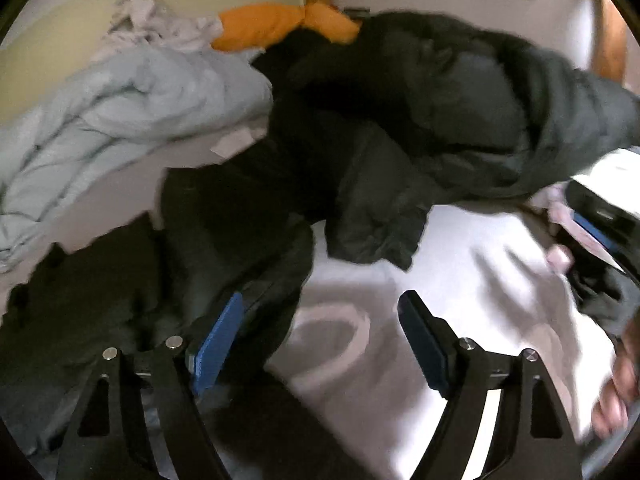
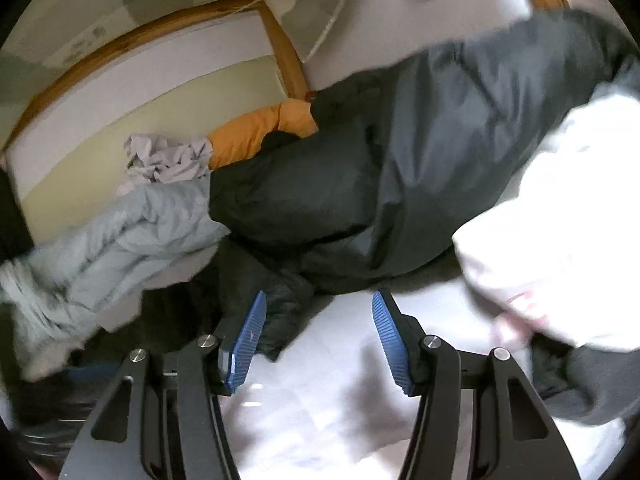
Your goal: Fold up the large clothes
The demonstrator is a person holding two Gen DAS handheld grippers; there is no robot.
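Note:
A big dark padded jacket (image 1: pixel 400 120) lies heaped across the white bed sheet (image 1: pixel 460 280). It also fills the middle of the right wrist view, where the jacket (image 2: pixel 400 184) is blurred. My left gripper (image 1: pixel 320 320) is open and wide over the sheet. Its left pad (image 1: pixel 220 340) hangs just above the jacket's near edge, and nothing is pressed between the pads. My right gripper (image 2: pixel 318 320) is open too. A dark corner of the jacket (image 2: pixel 280 320) reaches in beside its left pad without being pinched.
A pale blue garment (image 1: pixel 120 120) lies bunched at the left, with crumpled grey-white cloth (image 1: pixel 160 24) and an orange cushion (image 1: pixel 272 24) behind it by the wooden bed frame (image 2: pixel 288 60). A hand (image 1: pixel 616 392) shows at the right edge. A bright white blurred cloth (image 2: pixel 560 220) fills the right.

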